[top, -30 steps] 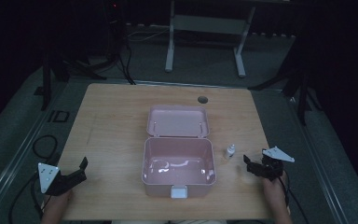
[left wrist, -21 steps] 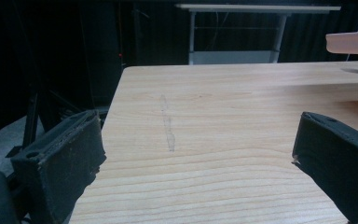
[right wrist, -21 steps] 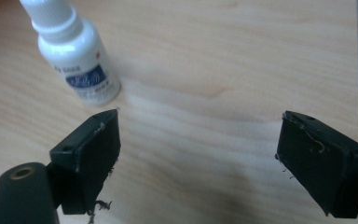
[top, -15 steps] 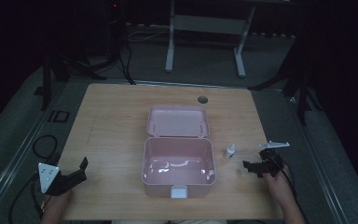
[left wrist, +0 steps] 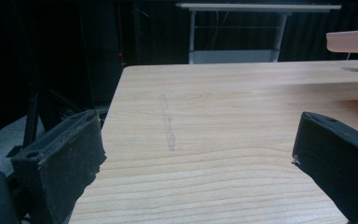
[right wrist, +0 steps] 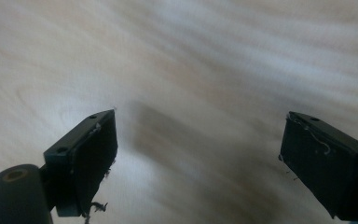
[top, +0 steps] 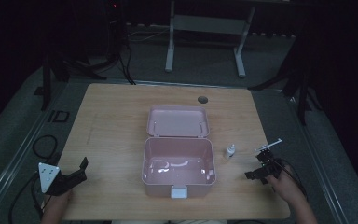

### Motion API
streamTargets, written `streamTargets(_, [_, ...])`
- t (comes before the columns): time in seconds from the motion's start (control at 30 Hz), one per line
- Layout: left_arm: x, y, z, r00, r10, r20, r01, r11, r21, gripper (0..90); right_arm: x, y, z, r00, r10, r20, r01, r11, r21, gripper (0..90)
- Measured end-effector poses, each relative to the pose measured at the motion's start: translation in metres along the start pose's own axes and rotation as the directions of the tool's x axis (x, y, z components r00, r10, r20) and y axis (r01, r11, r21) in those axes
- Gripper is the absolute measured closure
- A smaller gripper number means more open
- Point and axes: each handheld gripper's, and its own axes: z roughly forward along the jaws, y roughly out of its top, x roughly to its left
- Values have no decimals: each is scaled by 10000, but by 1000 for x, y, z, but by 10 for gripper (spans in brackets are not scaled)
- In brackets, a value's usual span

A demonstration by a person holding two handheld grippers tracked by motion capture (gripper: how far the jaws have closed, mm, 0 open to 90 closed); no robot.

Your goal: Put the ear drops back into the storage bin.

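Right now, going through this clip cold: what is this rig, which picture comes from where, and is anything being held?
No robot here: a person holds a hand-held two-jaw gripper in each hand. The high view looks down on a wooden table. On it sit an open pink box, its lid laid back, and a small white bottle standing to its right. The left gripper rests near the table's front left corner; the right gripper is beyond the bottle. The other two pictures come from cameras riding on each gripper: both show black jaws spread wide over bare wood, holding nothing.
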Motion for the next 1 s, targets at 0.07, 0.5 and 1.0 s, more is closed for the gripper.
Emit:
streamTargets(0.07, [0, 0, 0, 10000, 4, 4, -4, 10000, 0, 20, 1, 0, 0, 9999, -105, -44, 106, 9993, 356, 107])
streamTargets(0.5, [0, 0, 0, 10000, 6, 0, -6, 10000, -1, 20, 7, 0, -3, 9957, -799, -475, 884, 9724, 2158, 127])
streamTargets(1.0, [0, 0, 0, 10000, 20, 16, -20, 10000, -5, 20, 9, -4, -2, 9933, -1106, -350, 1159, 9521, 2831, 102])
